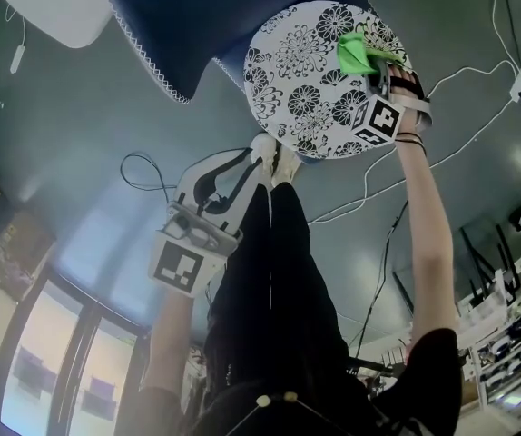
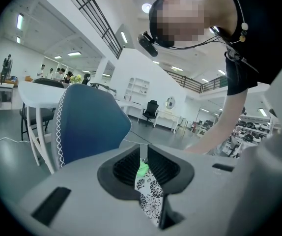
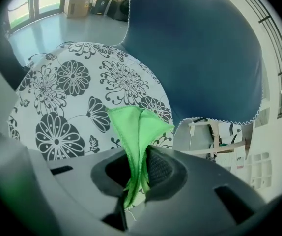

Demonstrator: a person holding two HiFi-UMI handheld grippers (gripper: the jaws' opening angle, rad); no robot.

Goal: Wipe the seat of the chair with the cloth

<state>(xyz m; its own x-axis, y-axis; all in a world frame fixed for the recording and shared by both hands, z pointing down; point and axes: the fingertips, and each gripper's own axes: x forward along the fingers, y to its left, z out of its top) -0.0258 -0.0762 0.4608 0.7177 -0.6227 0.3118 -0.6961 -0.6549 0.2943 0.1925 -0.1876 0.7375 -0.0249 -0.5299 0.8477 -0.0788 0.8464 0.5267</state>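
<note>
The chair's round seat point(image 1: 306, 71) has a white cover with black flowers; its dark blue backrest point(image 1: 215, 16) rises beyond it. A bright green cloth point(image 1: 358, 53) lies bunched on the seat's right side, with my right gripper point(image 1: 376, 73) shut on it. In the right gripper view the cloth point(image 3: 136, 127) fans out from the jaws over the seat point(image 3: 67, 97), below the backrest point(image 3: 200, 53). My left gripper point(image 1: 256, 153) hangs above the floor short of the seat, shut with nothing in it. Past its closed jaws the left gripper point(image 2: 143, 168) view shows a sliver of seat and cloth.
A white table point(image 1: 56, 3) stands beyond the chair at the left. White cables point(image 1: 478, 80) and a black cable point(image 1: 142, 166) trail over the grey floor. Shelving with equipment point(image 1: 506, 325) is at the right. The person's legs and shoes point(image 1: 279, 162) stand just before the seat.
</note>
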